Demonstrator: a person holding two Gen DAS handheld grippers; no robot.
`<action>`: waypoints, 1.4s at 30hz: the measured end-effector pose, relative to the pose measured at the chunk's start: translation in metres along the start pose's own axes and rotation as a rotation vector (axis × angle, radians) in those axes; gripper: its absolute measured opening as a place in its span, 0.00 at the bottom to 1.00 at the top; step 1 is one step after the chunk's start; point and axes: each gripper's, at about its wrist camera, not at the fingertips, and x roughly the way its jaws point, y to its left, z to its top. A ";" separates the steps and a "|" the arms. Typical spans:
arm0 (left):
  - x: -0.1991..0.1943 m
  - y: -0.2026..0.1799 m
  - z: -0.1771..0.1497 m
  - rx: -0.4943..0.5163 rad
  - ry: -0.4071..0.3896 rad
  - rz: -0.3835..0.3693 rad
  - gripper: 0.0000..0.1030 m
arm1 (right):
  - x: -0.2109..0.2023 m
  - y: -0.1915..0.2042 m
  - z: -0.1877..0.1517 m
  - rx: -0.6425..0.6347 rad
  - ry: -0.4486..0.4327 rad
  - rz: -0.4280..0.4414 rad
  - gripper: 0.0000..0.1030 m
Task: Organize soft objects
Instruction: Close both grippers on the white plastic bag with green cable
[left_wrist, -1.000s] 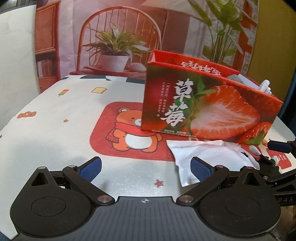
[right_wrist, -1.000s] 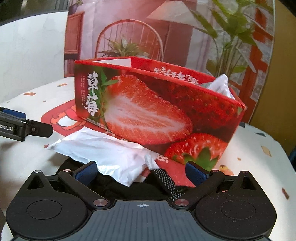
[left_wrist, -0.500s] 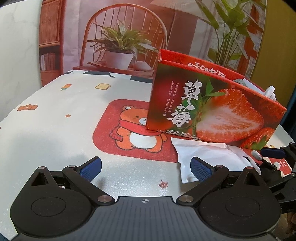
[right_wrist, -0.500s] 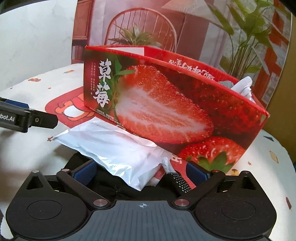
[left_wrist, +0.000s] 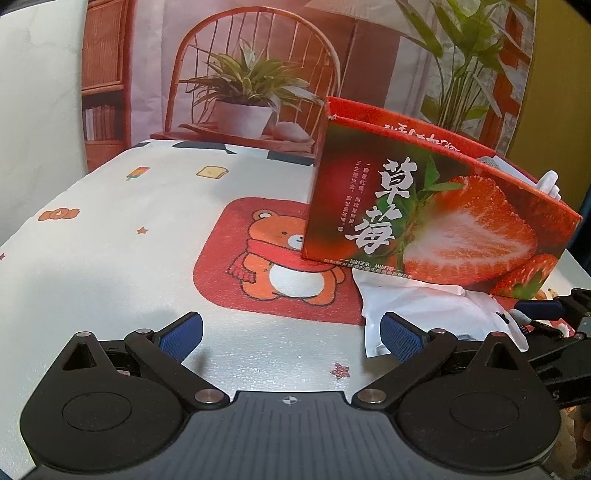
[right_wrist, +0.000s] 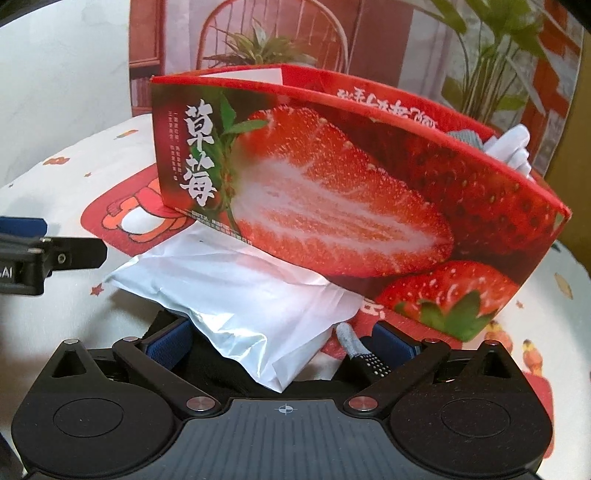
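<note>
A red strawberry-print box (left_wrist: 424, 218) stands on the table; it also fills the right wrist view (right_wrist: 332, 192). White and grey soft items (right_wrist: 513, 147) poke out of its far end. A white soft packet (right_wrist: 240, 306) lies in front of the box, also in the left wrist view (left_wrist: 417, 306). A black glove with a grey fingertip (right_wrist: 354, 343) lies under the packet, between my right gripper's fingers. My right gripper (right_wrist: 280, 343) is open around the packet and glove. My left gripper (left_wrist: 291, 332) is open and empty, left of the packet.
The table has a white cloth with a red bear patch (left_wrist: 273, 258). A backdrop (left_wrist: 251, 88) showing a chair and potted plants hangs behind the table. My right gripper's finger (left_wrist: 543, 308) shows at the right edge of the left wrist view.
Both grippers have moved forward and closer to the box and packet. My right gripper now sits further in around the packet and glove. Both stay open.
</note>
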 end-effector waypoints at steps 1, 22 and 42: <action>0.000 0.000 0.000 0.003 -0.001 -0.001 1.00 | 0.001 0.000 0.001 0.009 0.004 0.002 0.99; -0.011 0.004 0.017 0.015 -0.123 -0.241 0.96 | -0.026 -0.026 0.021 0.109 -0.191 0.084 0.63; 0.050 -0.043 0.048 0.297 -0.059 -0.502 0.65 | -0.022 -0.066 0.020 0.243 -0.236 0.203 0.63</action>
